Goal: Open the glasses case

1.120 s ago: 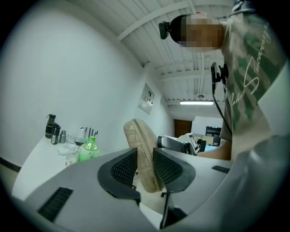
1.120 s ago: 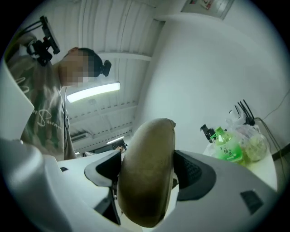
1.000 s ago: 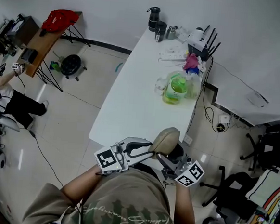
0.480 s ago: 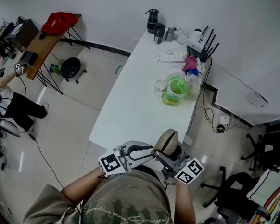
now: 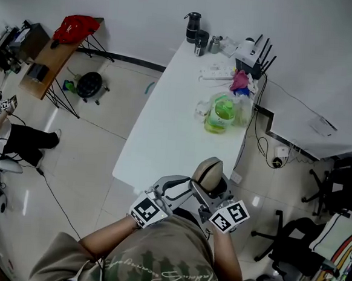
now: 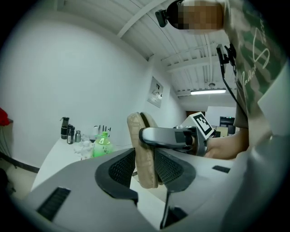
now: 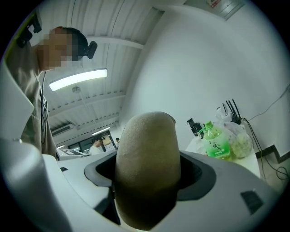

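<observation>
White table [image 5: 164,130] runs away from the person. Clutter sits at its far end, with a green bottle [image 5: 219,110] nearest.

Both forearms are drawn in close to the chest, wrists turned inward, and the tools meet roughly level off the table's near end.

The glasses case [image 5: 208,171] is held in the air between them, standing on end. It is tan, and it looks closed along the seam.

Left gripper [image 6: 146,168]: clamped across the case's thin sides, pads pressing both faces.

Right gripper [image 7: 146,174]: spread wide and closed on the case's broad body.

Step in hand, as I read it: the two-handed hold is set and the lid is not yet lifted. The left clamp seems to pin lid to base. The next move likely calls for easing that grip, catching the lid edge and prying at the seam while the right steadies the case.
</observation>
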`<state>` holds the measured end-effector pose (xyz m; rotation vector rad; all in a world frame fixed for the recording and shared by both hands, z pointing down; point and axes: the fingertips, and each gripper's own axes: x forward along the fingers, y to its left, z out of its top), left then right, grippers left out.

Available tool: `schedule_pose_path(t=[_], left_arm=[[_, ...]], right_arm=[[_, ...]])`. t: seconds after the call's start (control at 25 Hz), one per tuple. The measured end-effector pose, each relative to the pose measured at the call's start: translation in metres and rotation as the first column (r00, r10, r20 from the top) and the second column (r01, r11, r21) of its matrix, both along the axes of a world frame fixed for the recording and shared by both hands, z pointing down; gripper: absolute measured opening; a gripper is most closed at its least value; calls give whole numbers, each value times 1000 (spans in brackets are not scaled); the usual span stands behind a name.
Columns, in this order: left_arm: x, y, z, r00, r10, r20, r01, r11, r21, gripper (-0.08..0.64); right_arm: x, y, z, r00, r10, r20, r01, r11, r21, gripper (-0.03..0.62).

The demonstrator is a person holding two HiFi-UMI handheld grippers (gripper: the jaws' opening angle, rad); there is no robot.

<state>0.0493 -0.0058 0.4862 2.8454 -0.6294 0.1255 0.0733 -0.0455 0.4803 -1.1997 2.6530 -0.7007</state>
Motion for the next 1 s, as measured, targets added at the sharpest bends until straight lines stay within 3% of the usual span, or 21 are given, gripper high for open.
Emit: schedule_pose_path(t=[0.12,0.24,0.32,0.4,0.48,0.64,0.72,0.84,1.0], left_arm=[[0,-4,2,999,-38,27,38,999,5,118],[-3,-12,10,995,-69,66,70,997,-12,131],[-2,-19,12,993,-91,73,93,995,-28,146],[-2,-24,11,993,-111,42,114,991,-70,83],[-5,-27,11,991,-129,28,131,985,-108,66],[-17,-35,16,984,-173,43,177,976,-123,28],[-20,-37,17,980,-196,47,200,972,-122,28],[-26,-45,18,959,-278,47,282,948,-145,28],[-44,-55,22,925,-373,70,380,909,-170,28]], right_arm=[[0,1,-1,998,30,-49,-29,999,15,371],[-15,10,-5,996,-31,-79,34,999,32,371],[-35,19,-8,996,-78,-42,80,996,35,371],[-45,22,-8,997,-70,40,69,997,26,371],[-48,21,-6,995,-69,69,68,998,18,371],[-54,22,-4,993,-112,-35,112,994,17,373],[-53,22,-5,990,-78,-117,82,996,27,376],[-46,16,-7,986,62,-155,-56,998,38,374],[-29,12,-4,944,192,-269,-180,981,70,368]])
